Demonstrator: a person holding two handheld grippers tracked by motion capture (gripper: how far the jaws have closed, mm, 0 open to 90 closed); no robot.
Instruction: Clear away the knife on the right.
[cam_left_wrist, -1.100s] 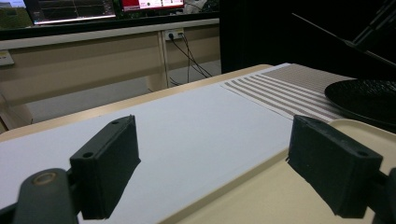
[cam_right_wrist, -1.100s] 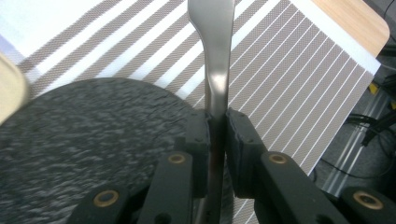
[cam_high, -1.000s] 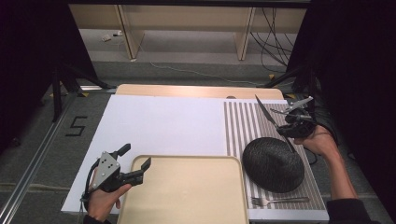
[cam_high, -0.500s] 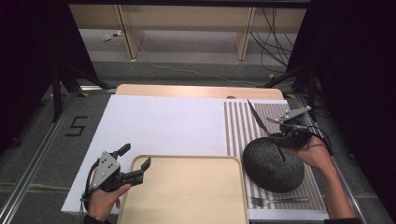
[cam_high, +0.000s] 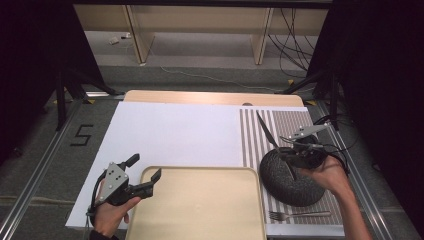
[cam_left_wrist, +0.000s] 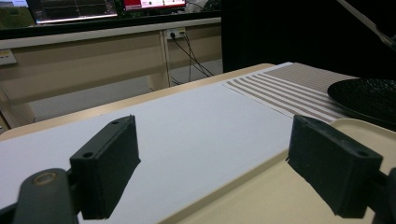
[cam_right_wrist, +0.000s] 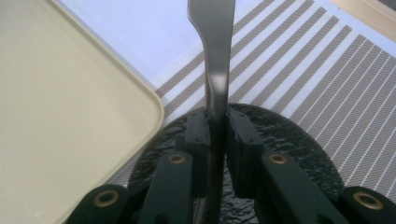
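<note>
Pinching a knife (cam_right_wrist: 217, 60) between its jaws, the right gripper (cam_right_wrist: 216, 128) is above the black plate (cam_right_wrist: 299, 154); the left gripper (cam_left_wrist: 224, 168) has its jaws spread.

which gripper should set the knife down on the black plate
Right. The right gripper is already shut on the knife just above the black plate; the left gripper sits open at the tray.
</note>
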